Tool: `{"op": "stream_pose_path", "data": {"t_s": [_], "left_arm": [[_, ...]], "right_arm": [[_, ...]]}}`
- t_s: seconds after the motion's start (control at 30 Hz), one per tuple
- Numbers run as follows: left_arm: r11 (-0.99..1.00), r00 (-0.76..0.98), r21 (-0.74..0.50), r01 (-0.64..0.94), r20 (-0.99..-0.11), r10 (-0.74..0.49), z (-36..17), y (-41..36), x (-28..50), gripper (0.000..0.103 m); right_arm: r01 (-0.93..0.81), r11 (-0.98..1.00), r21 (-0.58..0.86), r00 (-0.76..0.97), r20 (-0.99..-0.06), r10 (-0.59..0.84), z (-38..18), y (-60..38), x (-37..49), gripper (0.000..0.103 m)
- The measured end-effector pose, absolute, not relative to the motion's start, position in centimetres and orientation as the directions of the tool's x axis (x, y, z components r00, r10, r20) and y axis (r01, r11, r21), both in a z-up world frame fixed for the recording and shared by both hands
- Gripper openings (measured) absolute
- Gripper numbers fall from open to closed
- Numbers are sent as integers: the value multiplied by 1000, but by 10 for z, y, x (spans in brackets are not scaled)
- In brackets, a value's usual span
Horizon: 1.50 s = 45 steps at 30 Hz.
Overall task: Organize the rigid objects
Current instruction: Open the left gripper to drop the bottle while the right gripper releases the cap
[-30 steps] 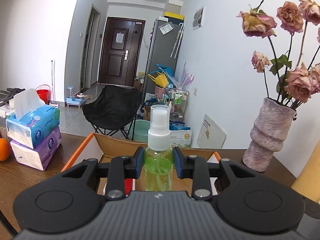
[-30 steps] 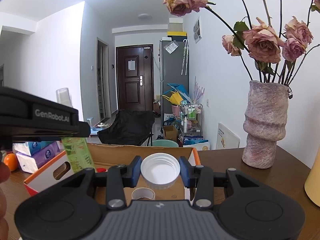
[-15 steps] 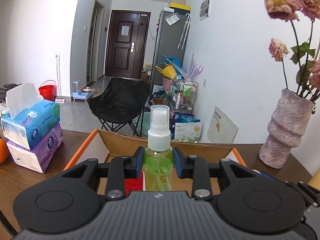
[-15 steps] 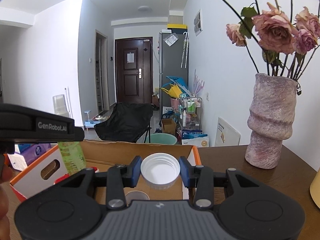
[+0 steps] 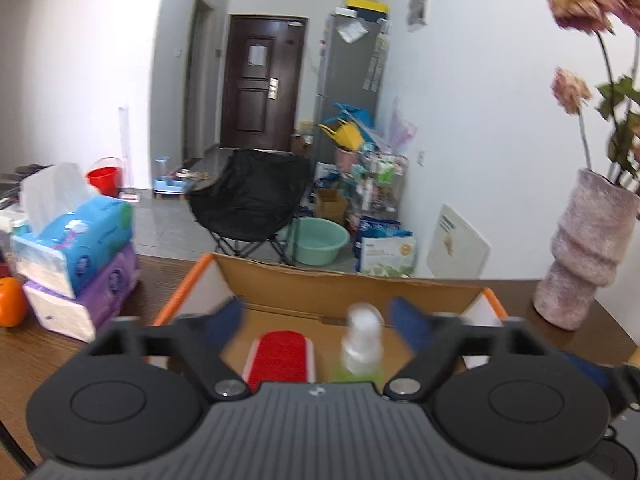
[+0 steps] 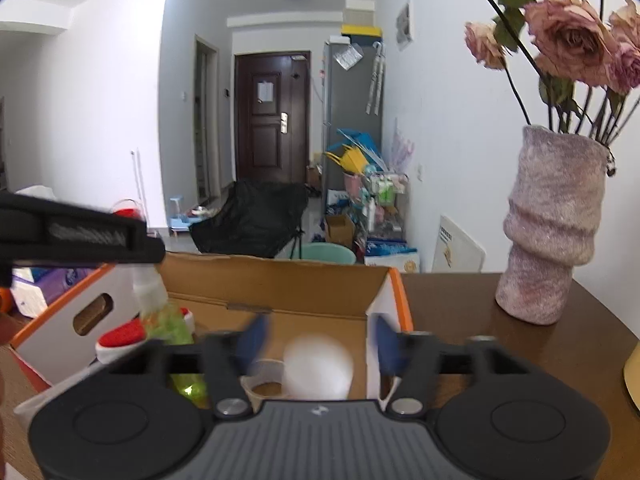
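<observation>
My left gripper (image 5: 318, 322) is open over the cardboard box (image 5: 352, 286). The green spray bottle (image 5: 360, 354) with a white pump top is loose below the spread fingers, blurred, inside the box beside a red and white object (image 5: 282, 356). My right gripper (image 6: 318, 338) is open over the same box (image 6: 304, 280). The white round lid (image 6: 318, 368) is blurred below its fingers, next to a clear cup (image 6: 266, 382). The right wrist view also shows the spray bottle (image 6: 162, 320) and the left gripper's body (image 6: 80, 236) at left.
A pink vase with dried roses (image 6: 554, 232) stands on the brown table (image 6: 452, 312) right of the box. Stacked tissue packs (image 5: 76, 248) and an orange object (image 5: 10, 308) sit to the left. A yellow object (image 6: 632, 372) is at the right edge.
Both grippers have opened. The spray bottle has left the left gripper and dropped into the box. The white lid has left the right gripper and dropped into the box.
</observation>
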<state>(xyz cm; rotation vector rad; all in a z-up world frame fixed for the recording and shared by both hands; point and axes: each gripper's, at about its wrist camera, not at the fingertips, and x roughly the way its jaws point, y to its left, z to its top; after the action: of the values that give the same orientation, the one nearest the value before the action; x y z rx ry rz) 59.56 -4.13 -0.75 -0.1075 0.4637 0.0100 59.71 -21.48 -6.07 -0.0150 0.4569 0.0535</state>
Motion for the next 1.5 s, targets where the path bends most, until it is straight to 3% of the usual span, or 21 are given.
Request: {"op": "stream_pose_path", "data": {"t_s": [0.03,0.1,0.17,1.5], "left_arm": [[994,896,-96,-42,-443,-5,-6,-39,594,97],[994,896,-101,-48,-444,-2,-5,-35,593,103],[993,893,-106,-55,-450,1,-5,-31,593,103],[992,884,-100,-84,-466,28,3,-20,519,103]], "right_arm": [[-38,999,-9,900,-435,31,-61,-215,596,99],[-29,999,-20,906,-424,17,-59,-215,594,100],[-36,999,-14,902,-432,26,-59,-215,594,103],[-40,999,-34,911,-413,22,-46,-216,529,103]]}}
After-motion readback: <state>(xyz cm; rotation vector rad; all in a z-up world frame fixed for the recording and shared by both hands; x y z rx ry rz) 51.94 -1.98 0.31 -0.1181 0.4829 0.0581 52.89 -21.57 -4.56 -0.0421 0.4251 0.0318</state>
